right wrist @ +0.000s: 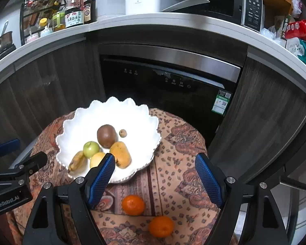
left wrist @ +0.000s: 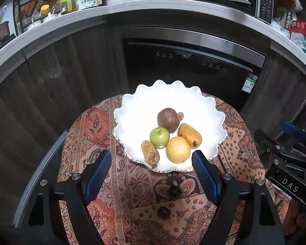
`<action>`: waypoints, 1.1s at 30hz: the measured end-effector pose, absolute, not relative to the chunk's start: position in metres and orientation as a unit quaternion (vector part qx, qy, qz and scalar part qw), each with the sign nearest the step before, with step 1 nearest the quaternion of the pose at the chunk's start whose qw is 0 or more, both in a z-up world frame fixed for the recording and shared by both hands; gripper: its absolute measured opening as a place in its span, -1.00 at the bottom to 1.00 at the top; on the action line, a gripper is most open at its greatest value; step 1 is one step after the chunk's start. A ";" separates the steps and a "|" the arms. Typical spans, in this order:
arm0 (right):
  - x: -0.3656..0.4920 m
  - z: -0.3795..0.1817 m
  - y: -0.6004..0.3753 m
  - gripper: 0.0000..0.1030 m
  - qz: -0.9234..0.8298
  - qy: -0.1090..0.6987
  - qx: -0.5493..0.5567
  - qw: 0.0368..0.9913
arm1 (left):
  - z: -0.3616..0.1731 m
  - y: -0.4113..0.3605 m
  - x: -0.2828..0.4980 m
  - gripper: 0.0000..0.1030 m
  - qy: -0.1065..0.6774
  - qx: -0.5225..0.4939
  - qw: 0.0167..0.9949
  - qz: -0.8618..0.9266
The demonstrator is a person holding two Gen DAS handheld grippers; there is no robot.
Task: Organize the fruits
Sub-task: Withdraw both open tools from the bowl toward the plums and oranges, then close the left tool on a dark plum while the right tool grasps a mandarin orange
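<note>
A white scalloped bowl (left wrist: pixel 132 120) (right wrist: pixel 81 126) stands on a round table under a patterned cloth (left wrist: pixel 136 183). In it lie a brown round fruit (left wrist: pixel 168 119), a small brown fruit (right wrist: pixel 122 133), a green apple (left wrist: pixel 159 137), a mango (left wrist: pixel 189 135), a yellow round fruit (left wrist: pixel 177 149) and a spotted banana (left wrist: pixel 150 153). Two oranges (right wrist: pixel 133 205) (right wrist: pixel 161 226) sit on the cloth near the front. My left gripper (left wrist: pixel 151 157) (right wrist: pixel 23 152) hangs open before the bowl's near rim, holding nothing. My right gripper (right wrist: pixel 155 159) (left wrist: pixel 277 134) is open and unloaded, above the cloth right of the bowl.
Behind the table is a black dishwasher (right wrist: pixel 169 85) set in dark wooden cabinets. The counter (left wrist: pixel 51 26) above carries a bottle rack (right wrist: pixel 40 10), a white cooker (right wrist: pixel 144 2), a microwave (right wrist: pixel 234 2) and bags (right wrist: pixel 299 28).
</note>
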State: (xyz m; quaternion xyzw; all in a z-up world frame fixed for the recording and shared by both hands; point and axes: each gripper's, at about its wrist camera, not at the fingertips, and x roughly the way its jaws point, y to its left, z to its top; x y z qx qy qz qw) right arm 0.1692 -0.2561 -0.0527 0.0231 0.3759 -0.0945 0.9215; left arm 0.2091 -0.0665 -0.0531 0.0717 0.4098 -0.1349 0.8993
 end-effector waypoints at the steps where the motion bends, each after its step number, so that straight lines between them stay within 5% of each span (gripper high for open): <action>1: 0.167 -0.054 -0.256 0.58 -0.094 0.377 0.024 0.921 | -0.055 -0.066 0.207 0.57 0.411 0.072 0.899 -0.135; 33: 0.125 -0.137 -0.265 0.58 -0.111 0.438 0.043 0.891 | -0.139 -0.073 0.165 0.55 0.454 0.090 0.876 -0.134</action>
